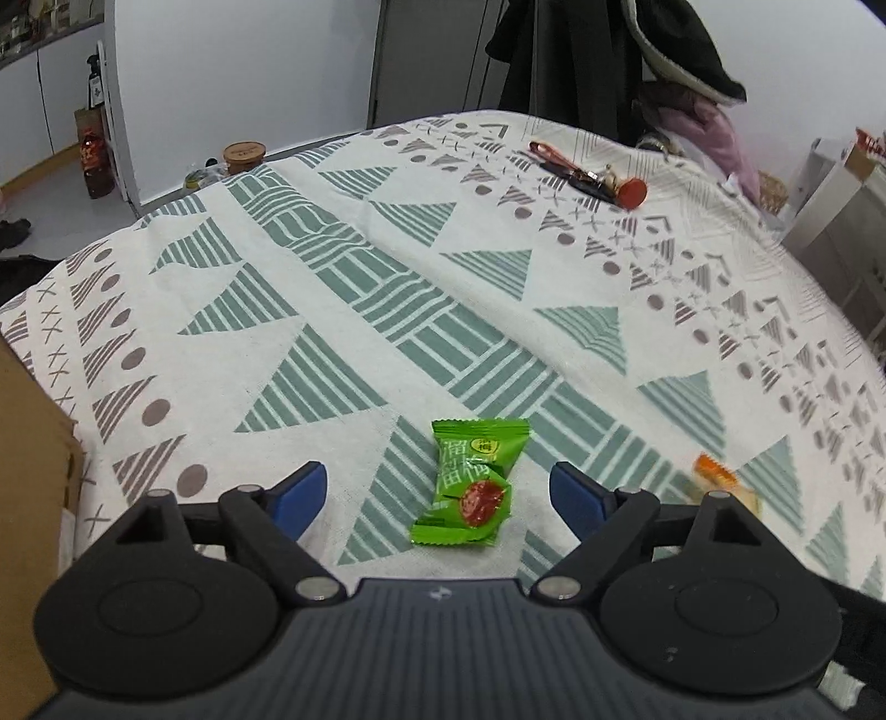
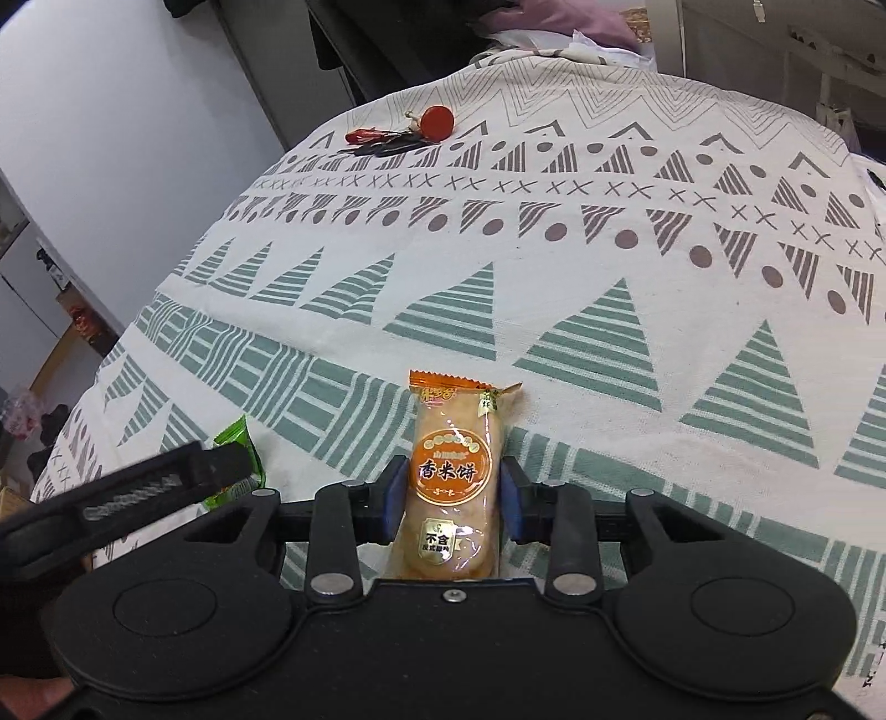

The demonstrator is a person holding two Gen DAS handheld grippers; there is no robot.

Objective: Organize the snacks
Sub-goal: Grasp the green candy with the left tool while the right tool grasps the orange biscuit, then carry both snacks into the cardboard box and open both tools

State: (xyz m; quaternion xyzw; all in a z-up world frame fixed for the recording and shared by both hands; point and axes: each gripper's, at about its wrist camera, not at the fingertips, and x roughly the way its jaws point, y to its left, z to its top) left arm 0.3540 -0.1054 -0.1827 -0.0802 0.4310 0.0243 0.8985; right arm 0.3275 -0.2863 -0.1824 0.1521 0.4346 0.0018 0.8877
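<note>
A green candy packet with a red fruit picture lies flat on the patterned tablecloth. My left gripper is open, its blue pads standing to either side of the packet without touching it. An orange rice cracker packet points forward between the blue pads of my right gripper, which is shut on it. The same cracker packet shows blurred at the right in the left wrist view. A corner of the green packet peeks out behind the left gripper's black arm in the right wrist view.
A bunch of keys with a red round tag lies near the far edge of the table. A cardboard box stands at the left. A dark coat hangs behind the table, and bottles and a jar sit on the floor.
</note>
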